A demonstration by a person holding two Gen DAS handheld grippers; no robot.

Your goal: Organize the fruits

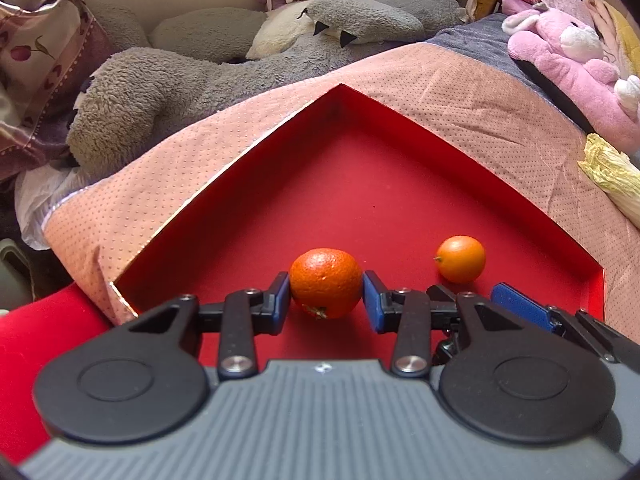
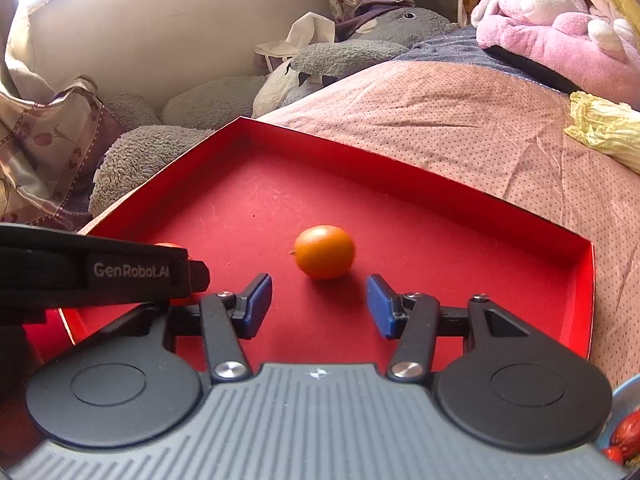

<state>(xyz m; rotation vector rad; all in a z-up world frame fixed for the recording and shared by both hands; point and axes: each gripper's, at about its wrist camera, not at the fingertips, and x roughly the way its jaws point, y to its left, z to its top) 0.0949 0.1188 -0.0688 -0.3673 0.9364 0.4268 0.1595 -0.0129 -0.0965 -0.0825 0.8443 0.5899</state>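
A shallow red tray [image 1: 240, 184] lies on a pink dotted blanket. My left gripper [image 1: 326, 300] is shut on a large orange [image 1: 326, 288], both blue pads pressed against its sides just above the tray floor. A smaller, smooth orange [image 1: 460, 258] lies loose to its right. In the right wrist view that small orange [image 2: 325, 252] sits just ahead of my right gripper [image 2: 319, 292], which is open with nothing between its fingers. The left gripper's black body [image 2: 96, 272] crosses the left side there and hides most of the large orange [image 2: 168, 245].
A big grey plush toy [image 1: 168, 92] lies beyond the tray's far left side, a pink plush [image 1: 568, 60] at the back right. A pale yellow cabbage [image 2: 600, 132] rests on the blanket [image 2: 460, 120] to the right. A bowl's rim [image 2: 624, 400] shows at the lower right.
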